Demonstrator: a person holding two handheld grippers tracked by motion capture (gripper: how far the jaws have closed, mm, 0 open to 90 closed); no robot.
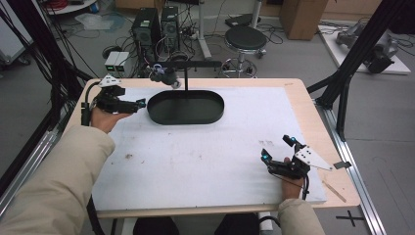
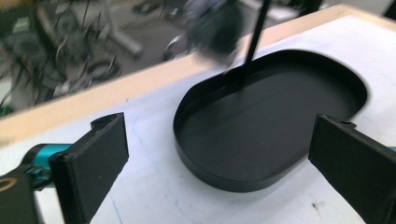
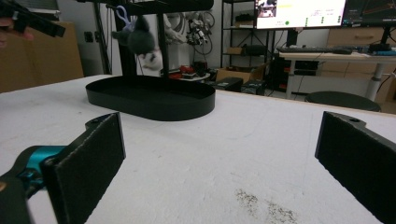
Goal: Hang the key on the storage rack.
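Two open grippers, left gripper (image 1: 139, 104) and right gripper (image 1: 278, 149), one black tray (image 1: 186, 107).

One black oval tray (image 1: 186, 108), one hanging plush toy (image 1: 163, 74), two hand-held grippers.

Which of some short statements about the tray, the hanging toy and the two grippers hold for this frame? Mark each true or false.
1. The black oval tray is empty. True.
2. The left gripper is shut on the tray's rim. False: its jaws stand wide apart, just short of the tray's left end.
3. A grey plush toy hangs from the stand's crossbar above the tray. True.
4. The right gripper holds the toy. False: it is open and empty, near the table's front right corner.
5. The stand's post rises from the tray's back edge. True.
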